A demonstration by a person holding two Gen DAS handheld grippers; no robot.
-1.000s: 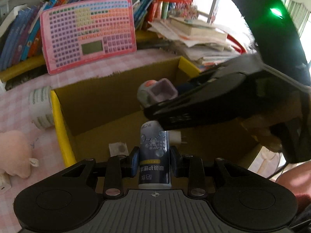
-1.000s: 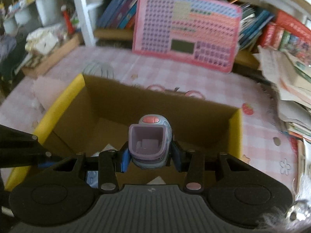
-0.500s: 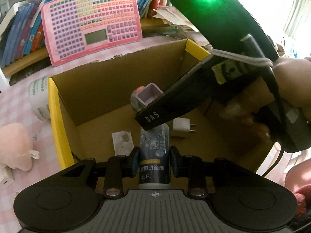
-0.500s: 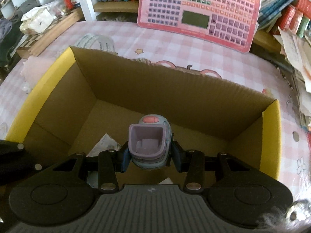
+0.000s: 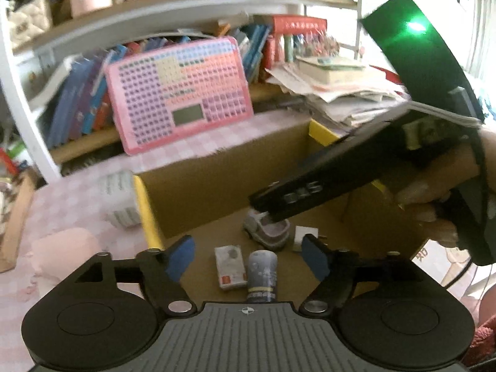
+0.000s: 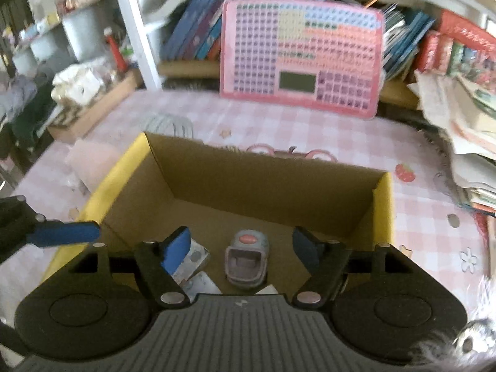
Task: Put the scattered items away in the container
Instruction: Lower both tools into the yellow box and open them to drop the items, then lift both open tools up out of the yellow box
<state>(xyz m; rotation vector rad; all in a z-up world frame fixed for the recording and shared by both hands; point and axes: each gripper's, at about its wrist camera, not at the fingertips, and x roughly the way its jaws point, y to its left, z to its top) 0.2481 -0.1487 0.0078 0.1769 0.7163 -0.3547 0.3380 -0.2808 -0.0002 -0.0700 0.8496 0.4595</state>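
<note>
A: What does the left wrist view show?

B: The left gripper (image 5: 248,255) has its jaws spread wide and holds nothing. Below it, on the floor of the cardboard box (image 5: 217,179), a dark blue bottle (image 5: 262,274) lies near the camera. A small white packet (image 5: 230,266) lies just beside it on the left. Farther in, a grey and lilac clip device (image 5: 267,232) rests on the floor, with a white plug (image 5: 305,236) just to its right. The right gripper's black body crosses the view from the right, above the box.

A: And the right wrist view?

B: The right gripper (image 6: 240,248) is also wide open and empty. The clip device (image 6: 246,262) sits on the box (image 6: 266,179) floor between its fingers, not touching them. White packets (image 6: 195,266) lie to the left. A pink keyboard toy (image 6: 299,59) leans on the far shelf.
</note>
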